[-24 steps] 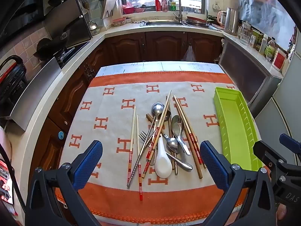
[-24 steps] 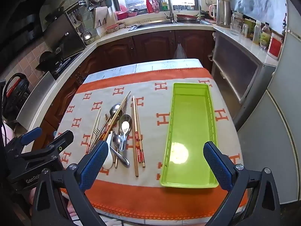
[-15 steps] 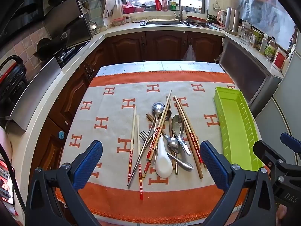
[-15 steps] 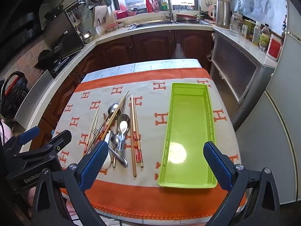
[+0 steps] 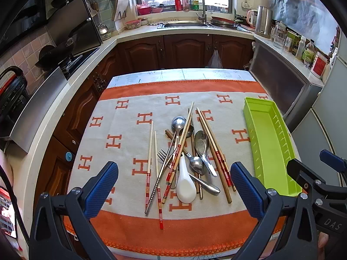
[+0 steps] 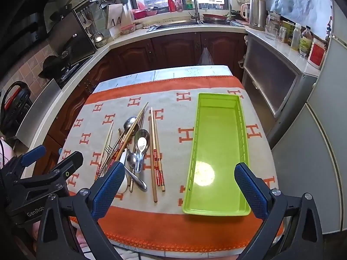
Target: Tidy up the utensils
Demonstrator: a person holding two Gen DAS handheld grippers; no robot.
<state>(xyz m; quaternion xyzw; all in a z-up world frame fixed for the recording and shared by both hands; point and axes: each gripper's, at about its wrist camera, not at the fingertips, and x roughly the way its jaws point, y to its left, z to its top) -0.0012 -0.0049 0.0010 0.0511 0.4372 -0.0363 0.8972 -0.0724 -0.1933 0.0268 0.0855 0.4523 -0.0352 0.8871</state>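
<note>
A heap of utensils lies mid-cloth: several chopsticks [image 5: 218, 158], metal spoons [image 5: 201, 143], a fork [image 5: 162, 156] and a white ceramic spoon [image 5: 185, 187]. The same pile shows in the right wrist view, with its chopsticks [image 6: 156, 151] at the pile's right edge. An empty lime-green tray [image 5: 271, 143] [image 6: 219, 151] sits to the right of the pile. My left gripper [image 5: 173, 186] hangs open above the near end of the pile, holding nothing. My right gripper [image 6: 180, 186] hangs open above the tray's near end, also empty.
The table carries an orange and beige cloth [image 5: 130, 130] with H marks. Kitchen counters, a sink [image 5: 186, 24] and a stove [image 5: 65, 62] ring the table. Bottles and jars [image 6: 301, 41] stand on the right counter. A grey cabinet [image 6: 271, 82] is close to the table's right side.
The right gripper has drifted slightly right and back, so the tray sits more centred between its fingers. The left gripper has hardly moved. Nothing was picked up.
</note>
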